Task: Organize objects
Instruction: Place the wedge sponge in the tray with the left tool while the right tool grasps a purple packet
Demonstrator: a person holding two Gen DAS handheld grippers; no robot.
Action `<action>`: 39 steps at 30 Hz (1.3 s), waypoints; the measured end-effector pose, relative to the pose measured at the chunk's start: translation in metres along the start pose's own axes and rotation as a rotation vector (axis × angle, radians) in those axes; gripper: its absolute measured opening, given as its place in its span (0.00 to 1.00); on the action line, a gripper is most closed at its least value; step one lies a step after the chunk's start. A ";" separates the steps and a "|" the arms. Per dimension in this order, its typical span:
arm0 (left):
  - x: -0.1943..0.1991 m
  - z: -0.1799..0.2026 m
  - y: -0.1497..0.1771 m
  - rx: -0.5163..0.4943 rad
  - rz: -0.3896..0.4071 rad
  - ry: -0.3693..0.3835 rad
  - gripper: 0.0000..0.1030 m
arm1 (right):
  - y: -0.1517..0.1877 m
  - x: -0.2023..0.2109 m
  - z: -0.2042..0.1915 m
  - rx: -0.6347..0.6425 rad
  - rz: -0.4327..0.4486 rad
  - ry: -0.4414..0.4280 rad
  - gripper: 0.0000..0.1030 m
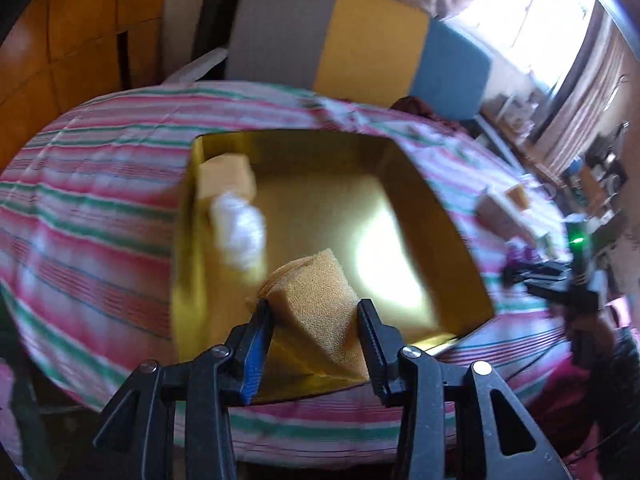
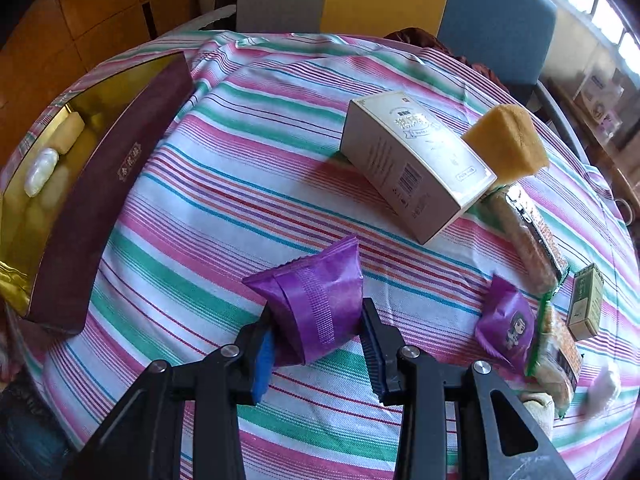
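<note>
Left wrist view: left gripper [image 1: 316, 312] fingers hold sponge [image 1: 316, 300] over box [image 1: 448, 216]; early release risks rim bounce. Right gripper [image 2: 318, 320] fingers hold purple packet [image 2: 316, 296]; slick wrapper may slip.

**Blown-out window, smeary left cam**

Your left wrist view is motion-blurred, with daylight from the window [image 1: 532, 20] blown out upper right and glaring off the gold box floor [image 1: 384, 256]. Right view's sharper; both bend hard at the edges.
</note>
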State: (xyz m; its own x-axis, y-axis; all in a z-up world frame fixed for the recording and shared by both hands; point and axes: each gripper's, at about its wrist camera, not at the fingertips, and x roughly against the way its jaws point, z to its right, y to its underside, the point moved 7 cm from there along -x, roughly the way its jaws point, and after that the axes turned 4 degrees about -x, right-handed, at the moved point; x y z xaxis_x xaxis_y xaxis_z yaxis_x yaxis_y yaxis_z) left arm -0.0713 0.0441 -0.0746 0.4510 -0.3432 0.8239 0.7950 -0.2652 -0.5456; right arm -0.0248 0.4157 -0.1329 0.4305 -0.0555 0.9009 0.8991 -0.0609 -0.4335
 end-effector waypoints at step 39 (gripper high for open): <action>0.042 -0.031 0.002 0.077 0.183 -0.191 0.64 | -0.002 0.021 -0.005 -0.124 0.049 0.018 0.37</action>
State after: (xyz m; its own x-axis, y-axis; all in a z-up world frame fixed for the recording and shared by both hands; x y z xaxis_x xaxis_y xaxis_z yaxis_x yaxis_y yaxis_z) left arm -0.0631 0.0014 -0.0462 0.6527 -0.2009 0.7305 0.7184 -0.1422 -0.6810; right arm -0.0180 0.4102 -0.1129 0.4709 -0.0789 0.8786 0.8601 -0.1802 -0.4772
